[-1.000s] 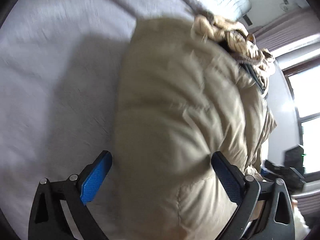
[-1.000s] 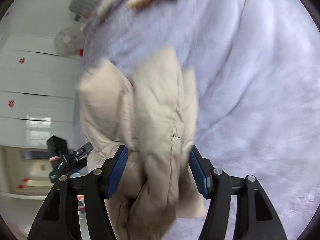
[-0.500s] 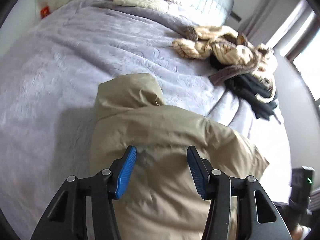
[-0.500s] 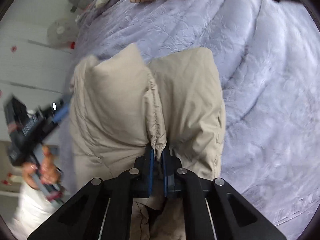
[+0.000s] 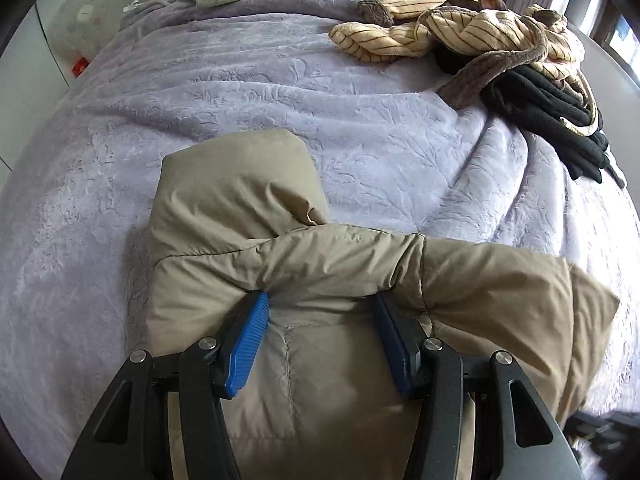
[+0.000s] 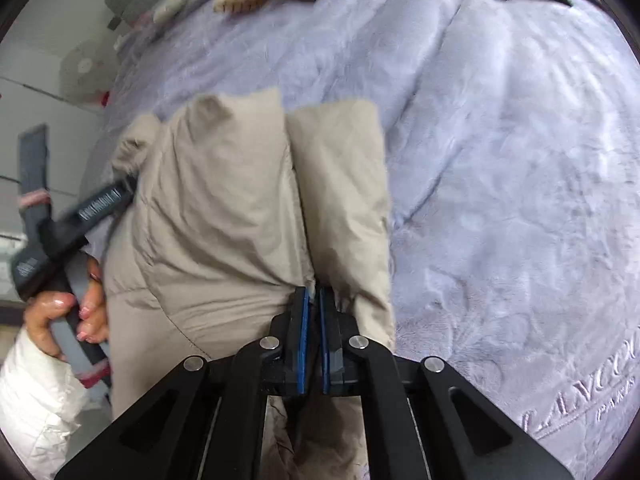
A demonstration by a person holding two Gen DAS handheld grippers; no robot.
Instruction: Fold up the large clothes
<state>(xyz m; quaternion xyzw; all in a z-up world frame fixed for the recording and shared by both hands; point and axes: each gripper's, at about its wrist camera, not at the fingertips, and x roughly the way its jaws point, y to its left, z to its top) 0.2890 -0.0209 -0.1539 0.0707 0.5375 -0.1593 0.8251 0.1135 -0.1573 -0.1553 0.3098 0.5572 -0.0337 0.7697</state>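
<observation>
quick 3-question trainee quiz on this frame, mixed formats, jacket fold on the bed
1. True or false: the right gripper is shut on a fold of the beige jacket.
2. Which lies on the bed beyond the jacket, toward the window side? A) a striped garment on black clothes B) a stack of books C) a laptop
3. Fill in: the left gripper has jacket fabric bulging between its blue ____.

Key: 1 true; 2 A; 3 pads
</observation>
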